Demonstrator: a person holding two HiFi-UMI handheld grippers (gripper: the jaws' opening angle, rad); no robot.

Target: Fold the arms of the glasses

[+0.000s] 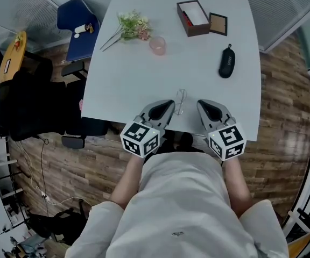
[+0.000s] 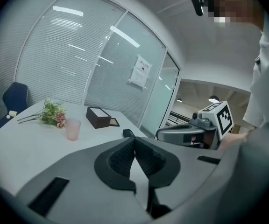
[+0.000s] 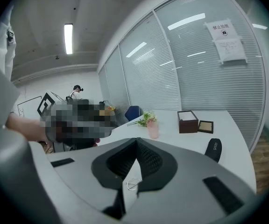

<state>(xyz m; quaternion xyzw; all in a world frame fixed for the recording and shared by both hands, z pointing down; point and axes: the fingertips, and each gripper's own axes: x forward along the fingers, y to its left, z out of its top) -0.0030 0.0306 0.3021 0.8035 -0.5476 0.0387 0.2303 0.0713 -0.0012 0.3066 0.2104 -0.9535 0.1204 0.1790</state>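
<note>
The thin-framed glasses (image 1: 181, 101) lie on the white table (image 1: 144, 85) near its front edge, between my two grippers. My left gripper (image 1: 170, 105) is just to their left, shut and empty, its jaws meeting at the tips (image 2: 134, 140). My right gripper (image 1: 201, 105) is just to their right, also shut with nothing held (image 3: 136, 142). Through the gap under the right jaws, a bit of the glasses' wire rim (image 3: 132, 185) shows on the table below. Neither gripper touches the glasses.
Further back on the table are a pink cup (image 1: 157, 45), a bunch of flowers (image 1: 133, 26), an open brown box (image 1: 194, 18) with its lid (image 1: 218, 23), and a black glasses case (image 1: 226, 61). A blue chair (image 1: 77, 20) and a black chair (image 1: 36, 106) are at the left.
</note>
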